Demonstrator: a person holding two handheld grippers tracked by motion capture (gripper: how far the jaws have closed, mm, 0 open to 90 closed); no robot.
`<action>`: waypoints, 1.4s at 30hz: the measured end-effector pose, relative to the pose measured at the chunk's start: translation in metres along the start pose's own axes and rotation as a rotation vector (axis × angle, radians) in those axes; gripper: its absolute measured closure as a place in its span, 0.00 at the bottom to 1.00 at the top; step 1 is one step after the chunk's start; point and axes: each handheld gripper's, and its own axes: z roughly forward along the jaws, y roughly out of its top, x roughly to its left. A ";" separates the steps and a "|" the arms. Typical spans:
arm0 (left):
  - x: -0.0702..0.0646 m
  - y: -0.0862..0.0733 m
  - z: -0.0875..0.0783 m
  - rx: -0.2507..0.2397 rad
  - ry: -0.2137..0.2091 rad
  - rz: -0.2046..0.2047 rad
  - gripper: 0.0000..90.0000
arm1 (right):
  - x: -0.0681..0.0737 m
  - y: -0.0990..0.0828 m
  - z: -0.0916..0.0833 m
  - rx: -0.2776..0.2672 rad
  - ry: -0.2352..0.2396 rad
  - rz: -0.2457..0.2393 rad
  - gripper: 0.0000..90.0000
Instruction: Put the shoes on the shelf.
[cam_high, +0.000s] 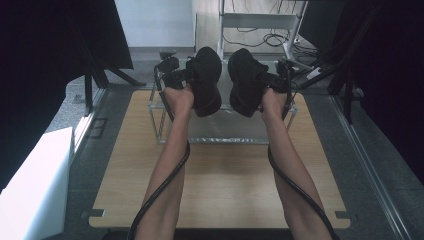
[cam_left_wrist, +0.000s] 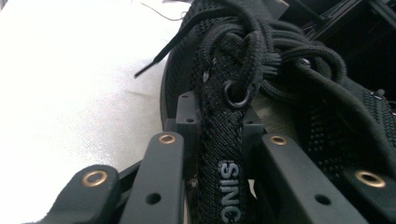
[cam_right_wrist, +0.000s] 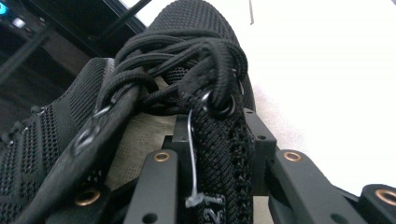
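Lettering (cam_left_wrist: 229, 190) on left shoe (cam_left_wrist: 224, 154)

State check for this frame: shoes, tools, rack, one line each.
Left shoe: lifted off the table, laced, gripped by its upper edge.
Right shoe: lifted, laced, gripped the same way.
Left tool: shut on left shoe.
Right tool: shut on right shoe.
Rack: standing on the table, below the shoes.
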 end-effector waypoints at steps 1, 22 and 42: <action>0.000 0.000 0.002 0.007 -0.002 0.002 0.83 | 0.001 -0.001 0.002 0.002 -0.006 -0.003 0.77; -0.011 -0.005 0.018 0.031 -0.050 0.072 0.55 | 0.013 -0.009 0.015 0.004 0.095 -0.070 0.42; 0.011 -0.017 -0.039 -0.033 -0.175 0.150 0.53 | -0.023 -0.012 -0.030 -0.052 0.340 -0.119 0.38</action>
